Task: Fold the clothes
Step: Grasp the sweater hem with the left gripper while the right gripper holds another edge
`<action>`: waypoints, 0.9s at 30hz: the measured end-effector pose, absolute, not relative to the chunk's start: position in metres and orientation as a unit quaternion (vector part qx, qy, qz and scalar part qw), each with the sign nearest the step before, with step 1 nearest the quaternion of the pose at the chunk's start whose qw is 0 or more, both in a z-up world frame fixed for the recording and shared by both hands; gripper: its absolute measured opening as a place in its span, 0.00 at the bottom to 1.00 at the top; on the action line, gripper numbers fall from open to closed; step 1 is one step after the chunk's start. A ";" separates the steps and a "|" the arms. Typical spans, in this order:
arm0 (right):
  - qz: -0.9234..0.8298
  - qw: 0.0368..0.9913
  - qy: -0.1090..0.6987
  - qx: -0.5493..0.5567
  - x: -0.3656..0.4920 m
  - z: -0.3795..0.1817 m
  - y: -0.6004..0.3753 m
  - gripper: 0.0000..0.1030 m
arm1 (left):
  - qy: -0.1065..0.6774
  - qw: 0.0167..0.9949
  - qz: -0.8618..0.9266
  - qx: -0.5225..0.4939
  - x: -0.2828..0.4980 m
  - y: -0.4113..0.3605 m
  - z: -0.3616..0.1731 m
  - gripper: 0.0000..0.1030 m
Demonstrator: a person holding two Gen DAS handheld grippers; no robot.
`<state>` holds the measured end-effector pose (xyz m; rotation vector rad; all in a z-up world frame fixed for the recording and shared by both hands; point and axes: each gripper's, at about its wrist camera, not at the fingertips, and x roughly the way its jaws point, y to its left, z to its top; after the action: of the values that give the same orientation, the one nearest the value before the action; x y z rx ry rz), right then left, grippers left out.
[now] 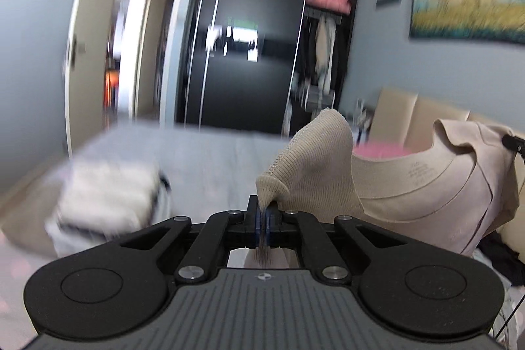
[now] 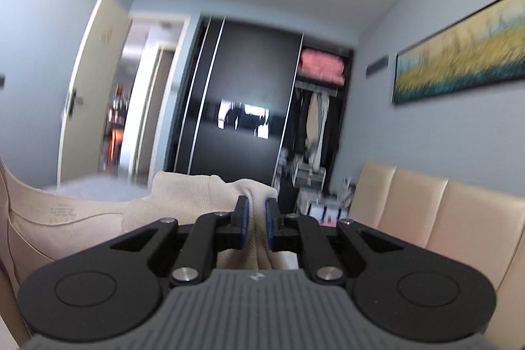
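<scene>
L gripper [image 1: 264, 212] jaws pinched tight on a fold of beige knit top [image 1: 315, 159], fabric bunched up just above the tips & spreading off to the right, neckline w/ printed label facing cam. Left of jaws, lower down: folded white pile [image 1: 108, 195] on grey bed [image 1: 210, 153]. Straight ahead, well beyond: black wardrobe [image 1: 249, 31]. Bkgd blurred.

Pale blue walls [image 2: 426, 136] enclosed the room, with a black wardrobe [image 2: 242, 81] at the far end beside an open cream door [image 2: 95, 87]. A landscape painting [image 2: 459, 58] hung above a beige padded headboard [image 2: 426, 205]; the bed [image 1: 210, 153] was grey.
</scene>
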<state>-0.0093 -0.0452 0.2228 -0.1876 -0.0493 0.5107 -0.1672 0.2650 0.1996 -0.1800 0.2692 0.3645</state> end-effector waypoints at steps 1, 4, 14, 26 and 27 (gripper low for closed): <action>0.257 0.962 -0.031 -0.087 -0.019 0.229 -0.046 0.12 | 0.126 0.971 0.183 -0.082 -0.175 0.264 0.210 0.02; 0.281 0.956 -0.019 -0.085 -0.039 0.235 -0.047 0.12 | 0.134 0.972 0.182 -0.066 -0.186 0.263 0.223 0.02; 0.319 0.912 0.228 -0.119 -0.005 0.070 -0.026 0.12 | 0.354 0.917 0.147 -0.115 -0.149 0.298 0.063 0.02; 0.339 0.821 0.401 -0.224 0.030 -0.069 -0.002 0.14 | 0.450 0.879 0.107 -0.112 -0.126 0.308 -0.056 0.02; 0.351 0.810 0.409 -0.231 0.030 -0.073 0.001 0.15 | 0.450 0.880 0.101 -0.111 -0.128 0.306 -0.058 0.02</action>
<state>0.0303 0.0012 -0.0728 -0.4931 0.8751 0.7497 -0.1285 0.3057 -0.0575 -0.2322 0.9372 0.2099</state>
